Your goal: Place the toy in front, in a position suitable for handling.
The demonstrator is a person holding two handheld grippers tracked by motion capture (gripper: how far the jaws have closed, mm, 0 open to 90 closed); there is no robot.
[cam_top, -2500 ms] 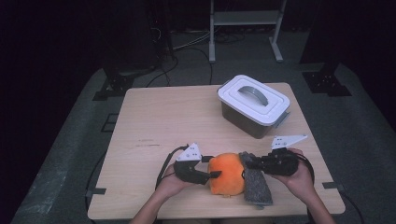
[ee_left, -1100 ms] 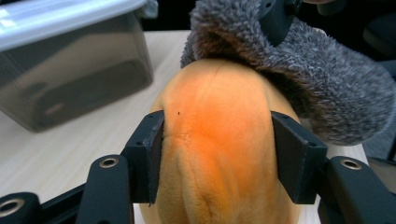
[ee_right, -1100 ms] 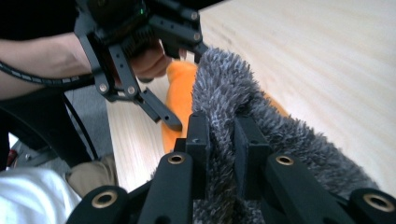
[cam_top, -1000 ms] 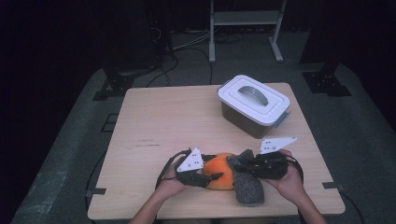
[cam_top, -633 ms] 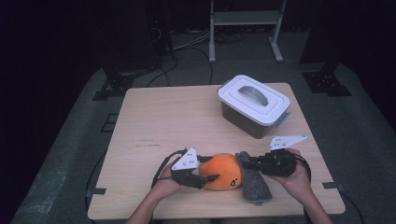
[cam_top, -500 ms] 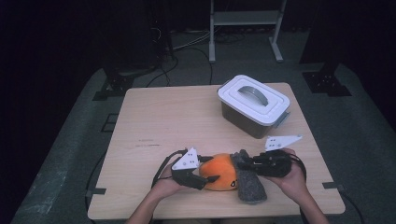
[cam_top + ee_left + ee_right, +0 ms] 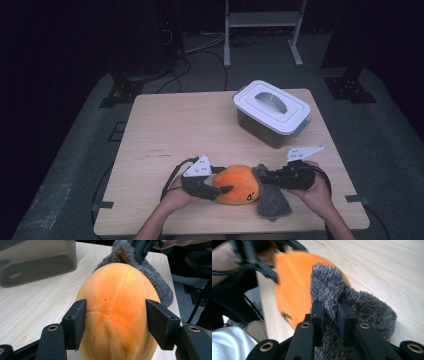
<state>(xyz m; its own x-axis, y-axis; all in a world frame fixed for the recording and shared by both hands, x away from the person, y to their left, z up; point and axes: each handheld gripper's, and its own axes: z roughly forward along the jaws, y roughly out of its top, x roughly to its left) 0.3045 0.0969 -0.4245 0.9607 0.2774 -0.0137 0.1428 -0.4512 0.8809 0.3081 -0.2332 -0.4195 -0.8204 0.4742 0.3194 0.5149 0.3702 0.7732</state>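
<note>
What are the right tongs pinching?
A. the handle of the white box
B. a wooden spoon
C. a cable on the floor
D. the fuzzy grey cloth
D. In the right gripper view, the right tongs have both black jaws squeezed tight on a fold of the fuzzy grey cloth, right beside the orange plush toy.

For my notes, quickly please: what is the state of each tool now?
Left tool: jaws around the orange plush, closing a little just now; pad contact cannot be told.
Right tool: closed, pinching the grey fuzzy cloth.
</note>
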